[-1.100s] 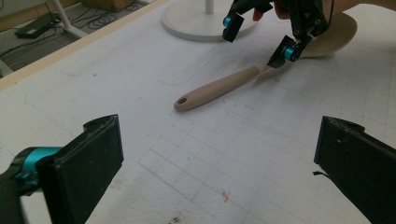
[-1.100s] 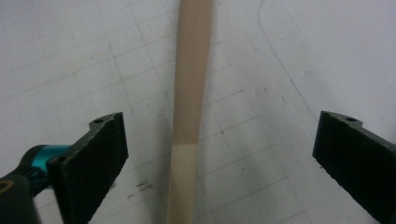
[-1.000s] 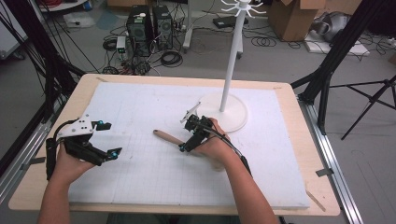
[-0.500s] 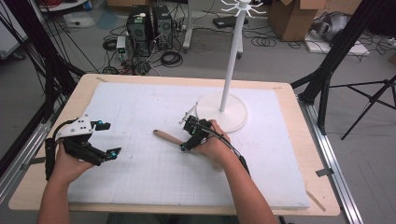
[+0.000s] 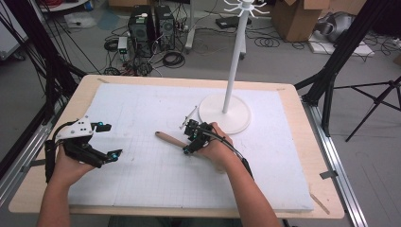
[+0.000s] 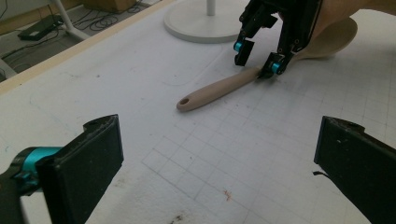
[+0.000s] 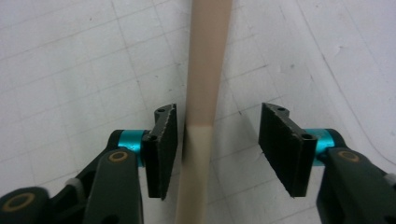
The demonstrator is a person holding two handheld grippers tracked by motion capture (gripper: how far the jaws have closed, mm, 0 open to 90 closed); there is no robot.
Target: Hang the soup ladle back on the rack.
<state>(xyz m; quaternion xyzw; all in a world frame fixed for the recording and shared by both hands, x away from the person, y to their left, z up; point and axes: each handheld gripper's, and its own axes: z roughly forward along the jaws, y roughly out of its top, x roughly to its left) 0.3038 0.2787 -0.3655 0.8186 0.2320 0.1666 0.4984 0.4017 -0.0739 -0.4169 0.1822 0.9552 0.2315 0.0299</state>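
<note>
A wooden spoon point(image 5: 171, 140) lies flat on the white worktop point(image 5: 142, 113), near the round foot of a tall white stand point(image 5: 225, 112). The right tool point(image 7: 215, 140) is down over the spoon's handle with its jaws apart, one on each side; the left one is just beside the wood. The left tool point(image 6: 219, 163) sits well apart from the spoon, jaws wide open, holding nothing.

The spoon point(image 6: 219, 88) is pale tan wood. The surface point(image 5: 142, 109) is white with a faint grey grid (light wood rim). Both grippers are black with teal accents; the stand point(image 5: 224, 113) is white.
</note>
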